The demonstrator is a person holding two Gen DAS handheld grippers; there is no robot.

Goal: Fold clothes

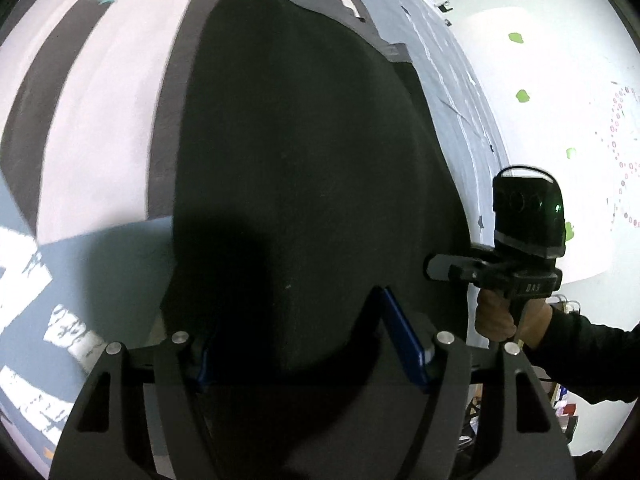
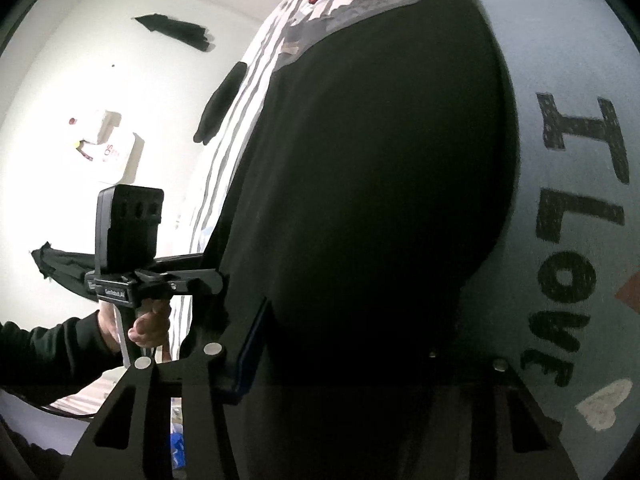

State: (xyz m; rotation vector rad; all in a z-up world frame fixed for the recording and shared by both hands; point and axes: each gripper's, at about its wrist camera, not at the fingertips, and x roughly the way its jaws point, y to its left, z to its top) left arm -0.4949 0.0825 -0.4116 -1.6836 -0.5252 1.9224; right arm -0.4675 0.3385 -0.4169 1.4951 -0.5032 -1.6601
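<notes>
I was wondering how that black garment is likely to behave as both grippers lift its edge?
The black garment will probably sag between the left gripper and right gripper, since it drapes smoothly. It looks light, thin cloth. It may drag across the striped bedding it lies on rather than slide freely.

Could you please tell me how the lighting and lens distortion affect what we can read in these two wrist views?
Left wrist view: the black garment is underexposed, a featureless dark mass; the wall is blown out; fisheye bends the striped bedding. Right wrist view: the same garment shows no folds; the room at left glares white; the LOVE lettering curves along the rim.
</notes>
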